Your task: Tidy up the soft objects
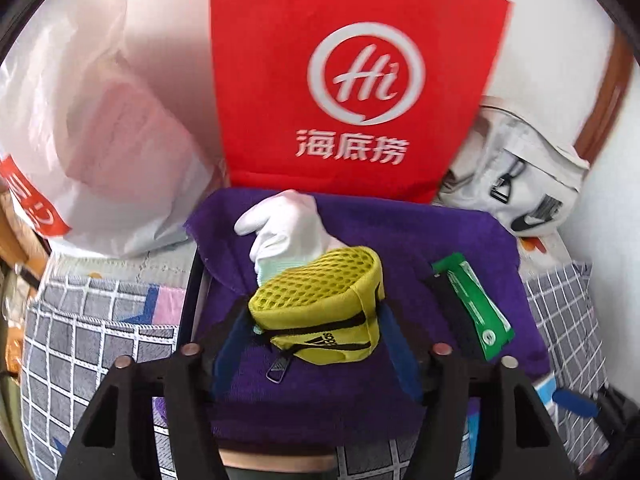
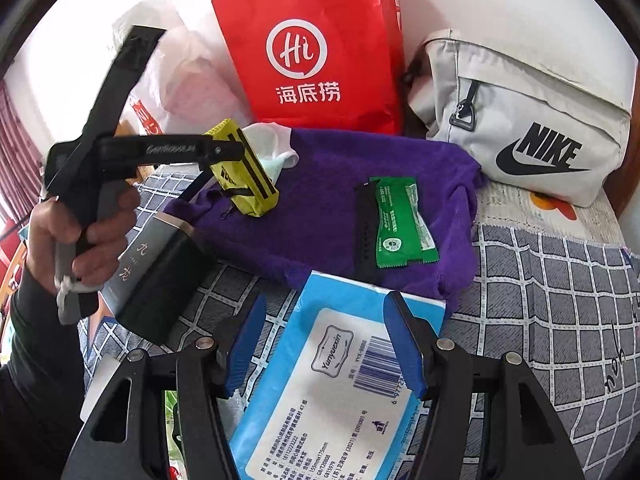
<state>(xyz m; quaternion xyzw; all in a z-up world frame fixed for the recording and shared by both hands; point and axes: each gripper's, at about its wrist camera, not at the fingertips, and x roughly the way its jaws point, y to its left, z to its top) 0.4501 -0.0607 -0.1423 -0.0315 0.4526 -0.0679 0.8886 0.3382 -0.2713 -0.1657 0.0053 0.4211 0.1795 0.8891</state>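
A yellow mesh Adidas pouch (image 1: 320, 304) sits between the blue pads of my left gripper (image 1: 316, 344), held a little above a purple towel (image 1: 420, 240); it also shows in the right wrist view (image 2: 246, 172). A white sock (image 1: 286, 228) lies on the towel just behind the pouch. A green sachet (image 1: 474, 304) lies on the towel to the right, beside a black strip (image 2: 365, 228). My right gripper (image 2: 324, 348) is open and empty, just above a blue wipes pack (image 2: 320, 392).
A red Haidilao bag (image 2: 316, 52) and a white plastic bag (image 1: 100, 140) stand at the back. A grey Nike bag (image 2: 520, 120) lies at the back right. A black box (image 2: 160, 280) lies left of the wipes on the checked bedsheet (image 2: 560, 320).
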